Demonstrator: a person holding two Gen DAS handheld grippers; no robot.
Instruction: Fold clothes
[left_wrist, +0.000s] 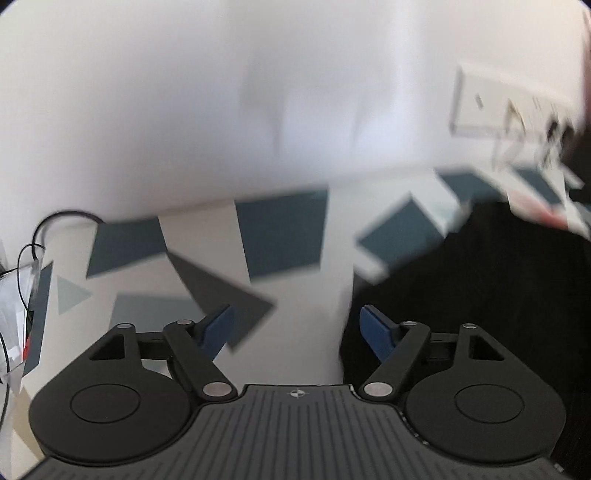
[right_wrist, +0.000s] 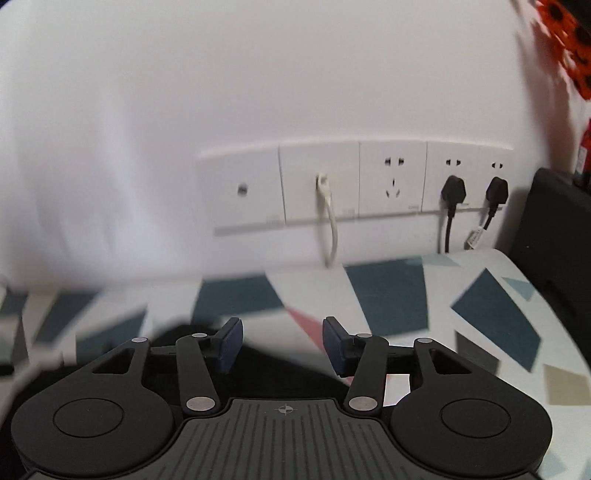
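Note:
A black garment (left_wrist: 480, 295) lies on the patterned tablecloth (left_wrist: 280, 236), filling the right side of the left wrist view. My left gripper (left_wrist: 297, 328) hovers beside the garment's left edge, open, with only tablecloth showing between its blue pads (left_wrist: 221, 328). In the right wrist view the same black garment (right_wrist: 280, 369) shows as a blurred dark mass low down, under and just behind my right gripper (right_wrist: 282, 343). That gripper is open too, with nothing pressed between its pads (right_wrist: 334, 343). Both views are motion-blurred.
A white wall rises behind the table, with a row of sockets (right_wrist: 354, 184), a white cable (right_wrist: 332, 229) and two black plugs (right_wrist: 452, 192). A black box-like object (right_wrist: 554, 240) stands at the table's right end. Thin black wires (left_wrist: 37, 236) and papers sit at the left edge.

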